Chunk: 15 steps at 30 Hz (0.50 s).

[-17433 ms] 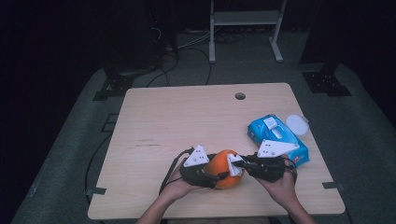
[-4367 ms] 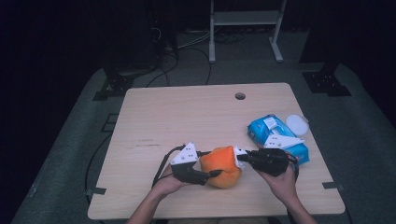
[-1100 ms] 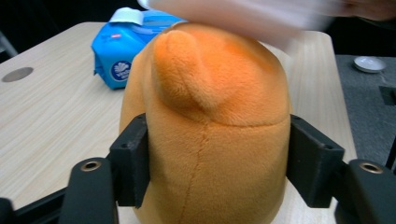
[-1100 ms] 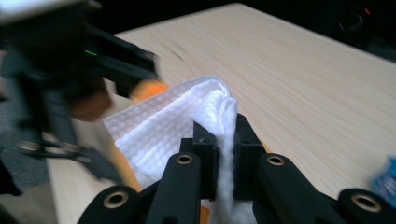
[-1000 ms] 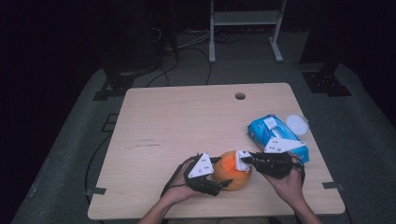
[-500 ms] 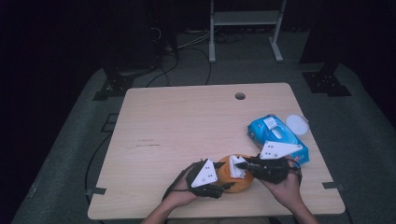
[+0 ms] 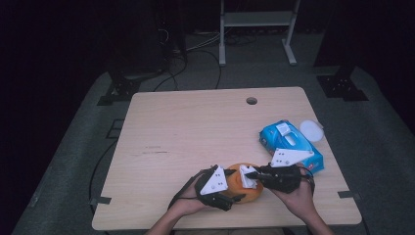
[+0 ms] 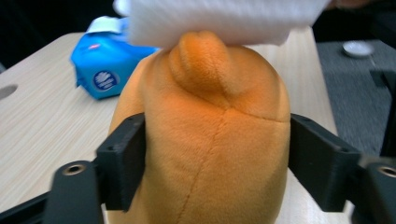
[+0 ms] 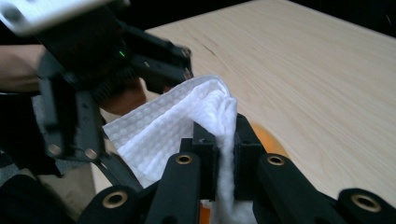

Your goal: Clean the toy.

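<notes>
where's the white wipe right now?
In the high view the white wipe sits at the table's near edge, pinched in the right gripper and pressed on top of the orange plush toy held by the left gripper.

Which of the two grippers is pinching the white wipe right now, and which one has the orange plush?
The right gripper pinches the white textured wipe between nearly closed jaws. The left gripper instead clamps the round orange plush toy from both sides.

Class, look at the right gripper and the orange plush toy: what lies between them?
A white wipe, pinched in the right gripper, lies over the orange plush toy. The left gripper view and the high view show it.
</notes>
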Available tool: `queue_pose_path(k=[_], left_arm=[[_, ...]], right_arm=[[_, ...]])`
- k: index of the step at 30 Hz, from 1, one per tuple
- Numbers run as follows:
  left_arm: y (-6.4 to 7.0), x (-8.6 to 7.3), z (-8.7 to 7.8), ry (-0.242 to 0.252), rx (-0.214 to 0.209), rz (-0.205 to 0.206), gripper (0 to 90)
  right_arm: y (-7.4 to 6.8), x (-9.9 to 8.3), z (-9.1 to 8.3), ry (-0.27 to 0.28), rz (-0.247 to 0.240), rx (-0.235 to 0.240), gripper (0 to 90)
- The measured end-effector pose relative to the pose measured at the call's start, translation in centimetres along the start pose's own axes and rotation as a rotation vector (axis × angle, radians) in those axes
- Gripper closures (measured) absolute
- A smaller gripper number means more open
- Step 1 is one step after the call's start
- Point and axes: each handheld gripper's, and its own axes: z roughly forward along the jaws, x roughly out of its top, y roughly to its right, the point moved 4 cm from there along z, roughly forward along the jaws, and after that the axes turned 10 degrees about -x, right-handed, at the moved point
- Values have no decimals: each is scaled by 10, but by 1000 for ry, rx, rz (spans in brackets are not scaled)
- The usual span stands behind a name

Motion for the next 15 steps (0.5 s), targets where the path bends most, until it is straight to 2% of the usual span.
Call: queue_pose_path(k=[2,5,8,11,13,15], left_arm=[[5,0,2,-18,-5,34,289],[5,-1,1,-22,0,39,301],[5,-3,0,-10,-3,29,302],[4,-3,1,-7,-3,27,299],[3,-4,1,-5,-6,22,296],[3,-5,1,-4,-8,19,290]], right_arm=[[-5,2,1,0,-26,-1,824],[-5,1,5,-15,-41,-9,824],[16,-10,4,-46,-20,-72,824],[31,-21,3,-79,18,-95,824],[35,-23,1,-84,27,-100,824],[33,-22,0,-79,26,-90,824]])
